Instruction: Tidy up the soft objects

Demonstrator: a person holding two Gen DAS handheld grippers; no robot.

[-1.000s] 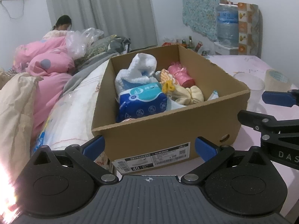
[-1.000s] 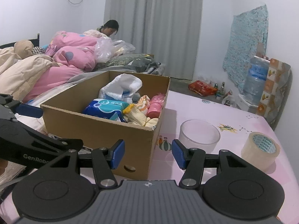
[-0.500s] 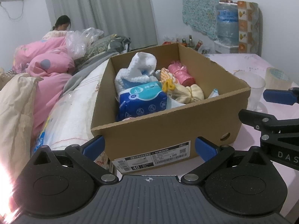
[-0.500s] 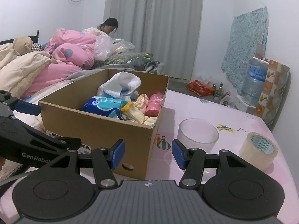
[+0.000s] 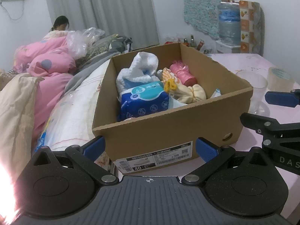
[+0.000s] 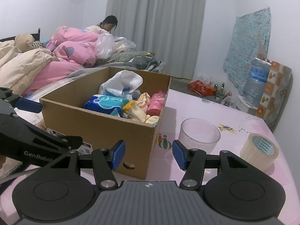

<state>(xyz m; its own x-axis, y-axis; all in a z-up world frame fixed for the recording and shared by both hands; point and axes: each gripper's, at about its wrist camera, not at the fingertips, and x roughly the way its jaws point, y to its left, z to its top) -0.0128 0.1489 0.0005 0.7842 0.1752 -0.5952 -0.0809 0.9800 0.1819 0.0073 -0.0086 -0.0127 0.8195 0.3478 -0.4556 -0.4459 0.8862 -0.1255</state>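
A cardboard shoebox (image 5: 168, 129) (image 6: 97, 123) stands on the pink table. Inside lie a white towel (image 5: 138, 69) (image 6: 121, 82), a blue tissue pack (image 5: 144, 101) (image 6: 105, 103), a pink roll (image 5: 184, 74) (image 6: 155, 103) and cream and yellow cloth pieces (image 5: 191, 93) (image 6: 136, 112). My left gripper (image 5: 150, 148) is open just short of the box's near wall, nothing between its blue pads. My right gripper (image 6: 149, 154) is open at the box's near right corner, also empty. Each gripper shows at the edge of the other's view.
A clear plastic cup (image 6: 198, 133) and a roll of tape (image 6: 259, 152) stand on the table right of the box. Left of it lies a bed with pink (image 6: 75, 54) and beige quilts; a person (image 6: 110, 23) sits at its far end. A water jug (image 6: 255, 80) stands by the wall.
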